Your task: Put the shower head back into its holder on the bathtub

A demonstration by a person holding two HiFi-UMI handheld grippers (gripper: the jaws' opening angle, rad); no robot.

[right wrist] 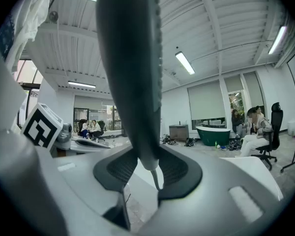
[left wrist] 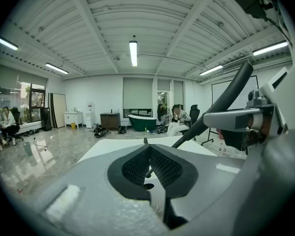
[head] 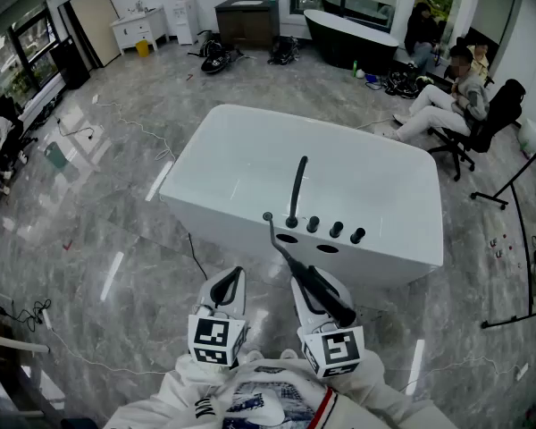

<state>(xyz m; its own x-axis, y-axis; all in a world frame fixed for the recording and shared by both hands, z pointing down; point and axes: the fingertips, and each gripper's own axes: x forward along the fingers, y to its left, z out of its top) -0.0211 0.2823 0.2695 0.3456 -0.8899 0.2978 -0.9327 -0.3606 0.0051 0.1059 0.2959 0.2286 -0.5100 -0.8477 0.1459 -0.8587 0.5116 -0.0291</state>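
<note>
A white bathtub (head: 205, 150) stands in front of me, with a black spout (head: 297, 190) and a row of black knobs (head: 336, 230) on its near rim. My right gripper (head: 305, 282) is shut on the black shower head (head: 317, 289), which slants up toward the rim. Its thin hose end reaches the rim's left part (head: 268, 216). In the right gripper view the dark handle (right wrist: 130, 73) stands upright between the pads (right wrist: 174, 168) of the right gripper (right wrist: 150, 168). My left gripper (head: 232, 280) is beside it, shut and empty (left wrist: 150, 163). The shower head (left wrist: 221, 104) shows to its right.
Seated people (head: 451, 96) and an office chair (head: 487, 123) are at the back right, with a black tub (head: 353, 38) behind them. Cables (head: 36, 315) trail over the marble floor at the left. A stand's black legs (head: 518, 239) are at the right.
</note>
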